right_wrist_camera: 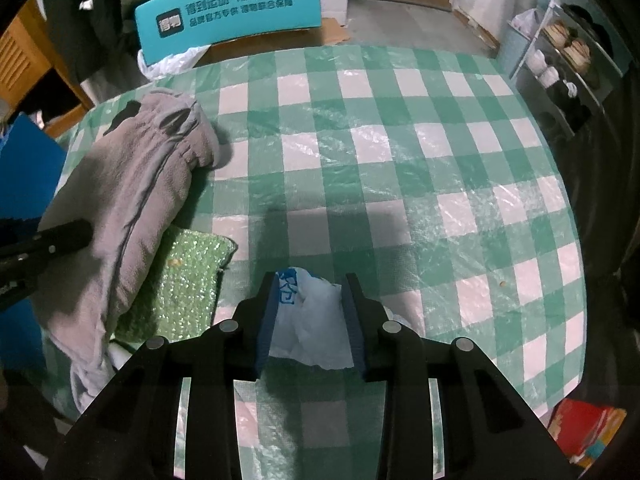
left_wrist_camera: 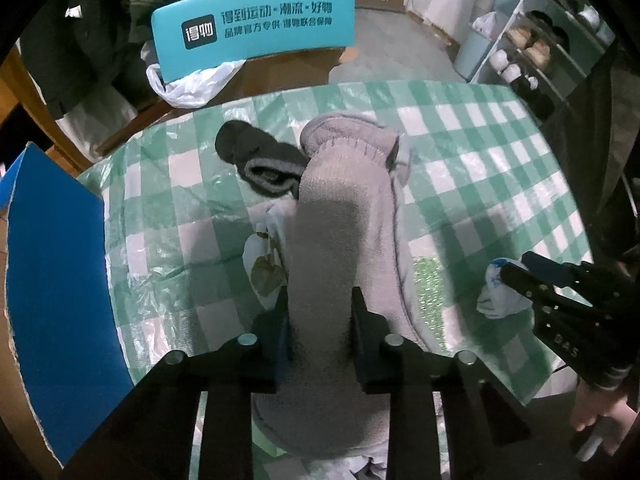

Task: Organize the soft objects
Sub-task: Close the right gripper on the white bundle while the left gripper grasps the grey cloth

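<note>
The left gripper (left_wrist_camera: 320,320) has the fleece garment (left_wrist_camera: 336,216) between its fingers, the cloth running ahead of it across the table (left_wrist_camera: 480,152). Left of that fold, ahead, lies a sock (left_wrist_camera: 260,160). To its right, the right gripper (right_wrist_camera: 310,308) has a plastic bag (right_wrist_camera: 312,320) between its fingers; a sponge pad (right_wrist_camera: 180,280) lies left of it, partly under the garment. Beyond the table stands a box (left_wrist_camera: 256,28).

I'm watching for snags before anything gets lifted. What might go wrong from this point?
The left tongs pinch only a fold of the grey fleece garment, so it may slip out or drag the dark grey rolled socks beside it. The right tongs grip the thin white plastic bag with blue print, which may tear or slide free.
</note>
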`<state>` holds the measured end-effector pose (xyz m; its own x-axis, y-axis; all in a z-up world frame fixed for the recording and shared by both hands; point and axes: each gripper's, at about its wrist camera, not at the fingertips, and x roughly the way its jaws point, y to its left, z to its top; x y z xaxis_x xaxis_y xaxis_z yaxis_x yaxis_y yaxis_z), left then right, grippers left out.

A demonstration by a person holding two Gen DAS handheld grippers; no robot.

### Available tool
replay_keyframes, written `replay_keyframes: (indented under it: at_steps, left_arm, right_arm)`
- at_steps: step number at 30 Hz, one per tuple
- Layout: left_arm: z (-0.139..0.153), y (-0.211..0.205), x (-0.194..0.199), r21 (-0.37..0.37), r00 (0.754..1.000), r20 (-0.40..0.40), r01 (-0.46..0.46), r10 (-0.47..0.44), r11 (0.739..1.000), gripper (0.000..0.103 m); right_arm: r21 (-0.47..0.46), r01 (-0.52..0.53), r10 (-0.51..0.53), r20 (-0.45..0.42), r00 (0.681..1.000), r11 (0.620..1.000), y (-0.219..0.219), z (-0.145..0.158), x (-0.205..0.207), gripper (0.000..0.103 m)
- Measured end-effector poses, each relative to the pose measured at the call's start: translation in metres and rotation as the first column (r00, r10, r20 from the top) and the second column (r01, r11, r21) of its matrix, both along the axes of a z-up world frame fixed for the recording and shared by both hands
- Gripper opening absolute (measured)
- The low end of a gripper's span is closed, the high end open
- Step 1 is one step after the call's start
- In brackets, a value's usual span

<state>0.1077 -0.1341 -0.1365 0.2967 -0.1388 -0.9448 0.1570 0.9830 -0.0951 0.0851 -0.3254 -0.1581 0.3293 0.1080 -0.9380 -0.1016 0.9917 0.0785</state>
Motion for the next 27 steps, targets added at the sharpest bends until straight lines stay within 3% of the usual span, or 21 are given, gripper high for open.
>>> replay_keyframes:
  at_steps: [2,5,7,15,27]
  left_arm:
    - [0.004,0.0,-0.002,-0.008,1.0,0.008,0.003,-0.002,1.0,0.023]
    - [0.01,0.0,-0.004,-0.016,1.0,0.019,0.009,-0.009,1.0,0.019]
    - [0.013,0.0,-0.005,-0.016,1.0,0.026,0.012,-0.012,1.0,0.019]
    - [0.021,0.002,-0.009,-0.028,0.999,0.046,0.013,-0.012,1.0,0.018]
    - [0.025,0.013,-0.009,-0.055,0.999,0.054,-0.002,0.005,0.998,0.018]
  right_arm:
    - [0.008,0.009,-0.009,-0.005,1.0,1.0,-0.002,0.001,0.001,0.038]
    - [0.009,0.019,-0.019,0.006,1.0,1.0,-0.005,0.004,0.0,0.066]
    - [-0.017,0.023,-0.022,0.022,1.0,1.0,-0.004,0.006,-0.001,0.074]
    - [-0.133,-0.038,0.04,0.012,0.999,0.99,0.005,-0.007,0.002,0.074]
    - [-0.209,-0.146,0.15,0.005,0.989,0.967,0.022,-0.028,0.018,0.073]
